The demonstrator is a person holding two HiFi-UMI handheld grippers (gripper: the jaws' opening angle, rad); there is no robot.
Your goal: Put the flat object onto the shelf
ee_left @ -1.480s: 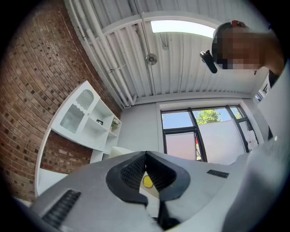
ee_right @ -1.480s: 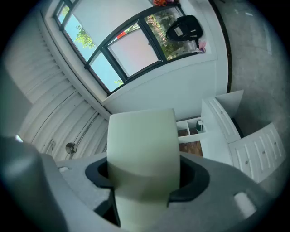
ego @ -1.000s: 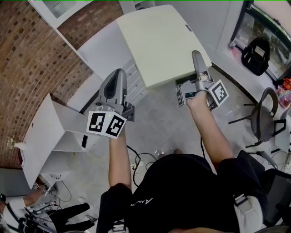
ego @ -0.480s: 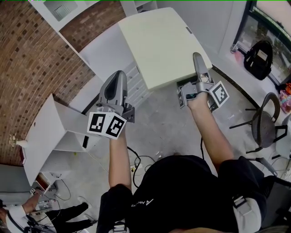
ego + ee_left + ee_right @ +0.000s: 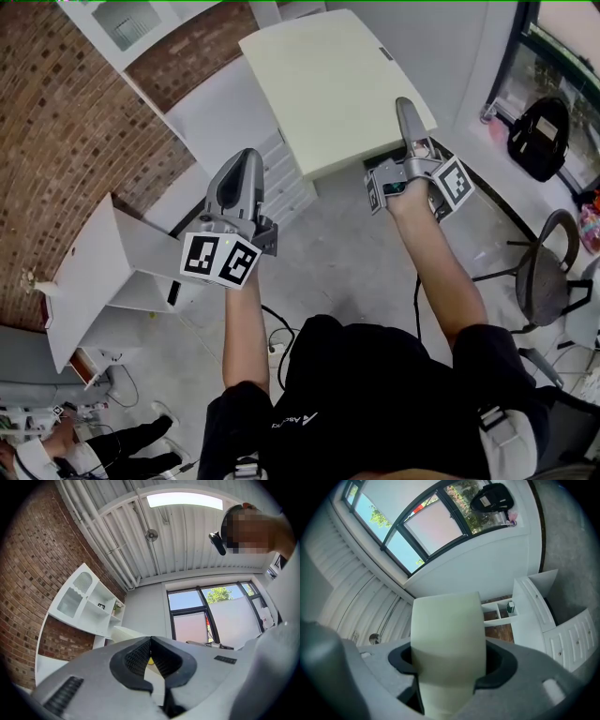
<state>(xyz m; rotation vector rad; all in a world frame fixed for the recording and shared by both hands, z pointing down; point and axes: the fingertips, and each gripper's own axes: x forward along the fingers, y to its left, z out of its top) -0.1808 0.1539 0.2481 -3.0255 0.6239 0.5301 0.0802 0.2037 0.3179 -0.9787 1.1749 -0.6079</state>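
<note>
The flat object is a large cream board [image 5: 328,84], held up above the floor. My right gripper [image 5: 405,108] is shut on its near right edge; in the right gripper view the board [image 5: 445,620] runs straight out between the jaws of that gripper [image 5: 447,654]. My left gripper [image 5: 246,157] is raised below the board's near left corner, apart from it, jaws shut with nothing gripped. In the left gripper view the shut fingertips [image 5: 150,639] point up at a white wall shelf [image 5: 86,602] on the brick wall, with the board's pale edge [image 5: 123,632] just behind them.
A white drawer unit [image 5: 286,178] stands under the board. A white open cabinet [image 5: 89,281] sits at the left by the brick wall [image 5: 66,122]. A chair [image 5: 544,272] and a black backpack [image 5: 544,141] are at the right. Cables [image 5: 281,333] lie on the floor.
Both grippers and the board have shifted a little toward the top of the head view. The right gripper keeps its hold on the board and the left stays shut.
</note>
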